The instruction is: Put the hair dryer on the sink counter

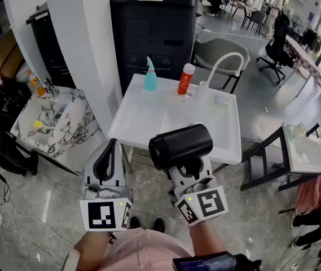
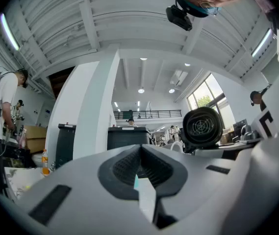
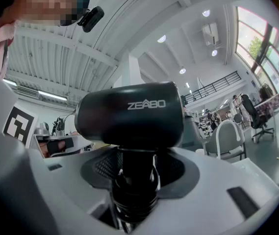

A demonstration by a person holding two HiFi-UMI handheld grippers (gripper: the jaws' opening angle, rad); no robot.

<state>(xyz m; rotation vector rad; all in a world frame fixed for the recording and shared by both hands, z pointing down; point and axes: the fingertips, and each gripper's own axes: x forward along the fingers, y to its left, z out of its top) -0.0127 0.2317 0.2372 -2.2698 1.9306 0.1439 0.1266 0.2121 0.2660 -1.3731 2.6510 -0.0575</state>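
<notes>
A black hair dryer [image 1: 180, 144] is held upright by its handle in my right gripper [image 1: 189, 171], its barrel lying level just in front of the white sink counter [image 1: 149, 114]. In the right gripper view the jaws press on both sides of the hair dryer's handle [image 3: 135, 180], with the barrel [image 3: 129, 114] above them. My left gripper [image 1: 107, 161] stands left of the dryer, off the counter's near left corner, shut with nothing in it. The left gripper view shows the left gripper [image 2: 140, 168] with its pads together and the hair dryer's rear grille [image 2: 201, 126] to the right.
On the counter's far edge stand a teal bottle [image 1: 150, 77], a red bottle [image 1: 186, 78] and a white faucet [image 1: 223, 64], with a small soap dish [image 1: 220, 101]. A marble basin [image 1: 56, 120] lies left, a white pillar [image 1: 87, 49] behind it, a black stool with a white tray [image 1: 304, 147] right.
</notes>
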